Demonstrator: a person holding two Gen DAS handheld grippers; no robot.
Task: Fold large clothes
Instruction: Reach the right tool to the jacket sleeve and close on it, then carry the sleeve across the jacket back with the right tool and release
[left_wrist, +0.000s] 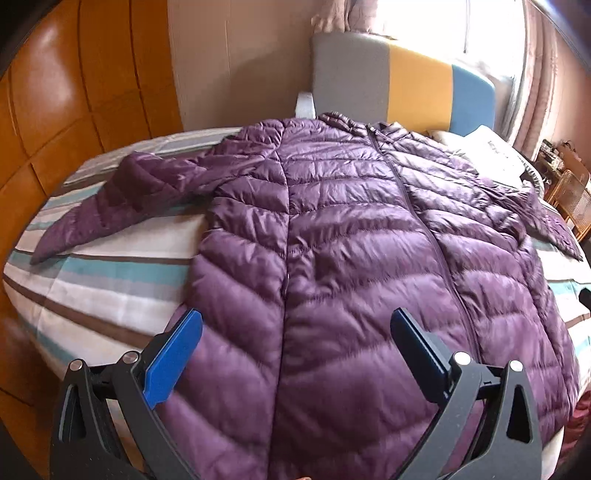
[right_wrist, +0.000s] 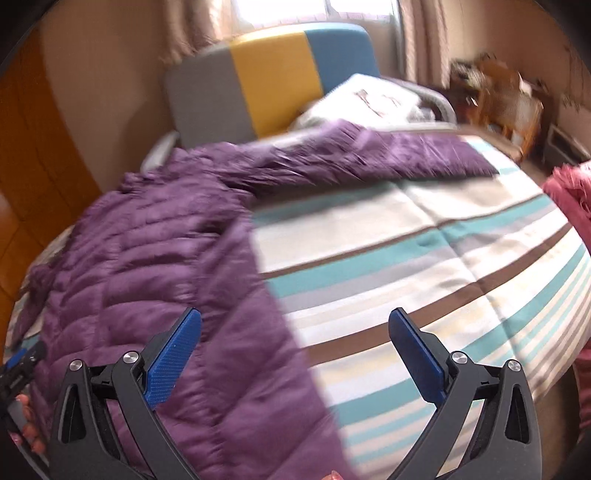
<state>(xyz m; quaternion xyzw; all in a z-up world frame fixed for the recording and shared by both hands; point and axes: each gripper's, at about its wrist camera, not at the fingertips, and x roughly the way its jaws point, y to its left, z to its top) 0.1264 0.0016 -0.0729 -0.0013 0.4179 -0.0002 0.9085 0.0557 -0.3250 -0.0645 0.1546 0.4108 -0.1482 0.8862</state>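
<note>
A long purple quilted down jacket (left_wrist: 332, 236) lies spread flat, front up, on a striped bed (left_wrist: 103, 280), hood toward the headboard and both sleeves stretched outward. My left gripper (left_wrist: 295, 325) hovers open above the jacket's hem, blue pads wide apart with nothing between them. In the right wrist view the same jacket (right_wrist: 147, 258) fills the left side, its right sleeve (right_wrist: 388, 155) reaching across the bedspread. My right gripper (right_wrist: 294, 326) is open over the jacket's right edge and the bare striped cover (right_wrist: 424, 266). The left gripper's tip shows at the far left edge.
A grey, yellow and blue headboard (left_wrist: 399, 81) stands at the far end with a white pillow (right_wrist: 373, 96) before it. Orange wooden wardrobe doors (left_wrist: 66, 103) run along the left. Pink cloth (right_wrist: 572, 192) lies at the bed's right; wooden furniture (right_wrist: 506, 99) sits beyond.
</note>
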